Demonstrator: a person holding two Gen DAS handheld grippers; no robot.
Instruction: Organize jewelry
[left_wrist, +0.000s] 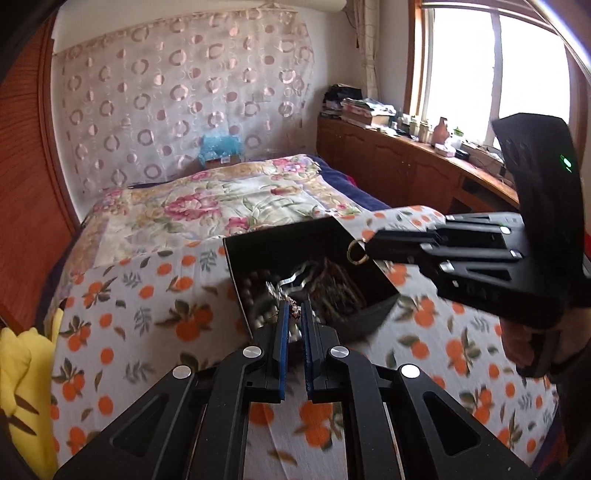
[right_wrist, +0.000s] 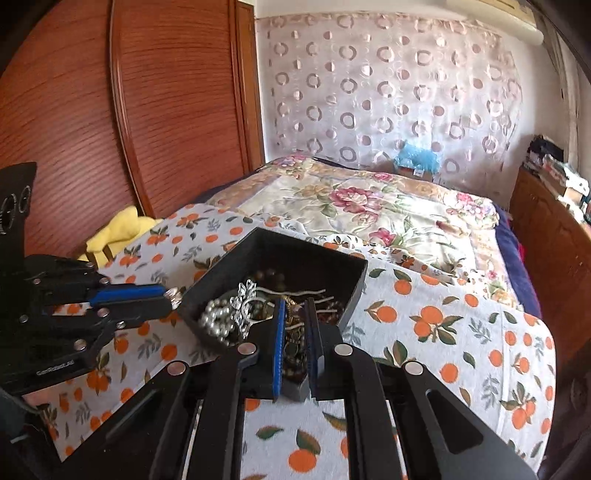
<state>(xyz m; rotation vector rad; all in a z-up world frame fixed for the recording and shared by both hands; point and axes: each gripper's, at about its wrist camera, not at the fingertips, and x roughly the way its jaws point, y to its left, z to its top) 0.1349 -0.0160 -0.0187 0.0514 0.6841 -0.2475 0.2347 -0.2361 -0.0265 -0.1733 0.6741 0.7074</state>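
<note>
A black open box (left_wrist: 258, 251) full of tangled jewelry sits on the orange-print cloth; it also shows in the right wrist view (right_wrist: 295, 251). My left gripper (left_wrist: 294, 314) is shut on a small sparkly piece of jewelry (left_wrist: 295, 312) at the box's near edge; in the right wrist view (right_wrist: 171, 295) it shows beside the box's left corner. My right gripper (left_wrist: 364, 251) is shut on a gold ring (left_wrist: 357, 252) above the box's right side. In its own view (right_wrist: 295, 314) the ring is hard to make out. Silver beads (right_wrist: 218, 317) and dark beads (left_wrist: 251, 291) lie in the box.
The box rests on a bed with an orange-print cloth (left_wrist: 147, 314) and a floral quilt (left_wrist: 221, 199). A yellow cloth (left_wrist: 22, 369) lies at the left. A wooden wardrobe (right_wrist: 147, 110) stands left and a cluttered wooden cabinet (left_wrist: 406, 155) runs under the window.
</note>
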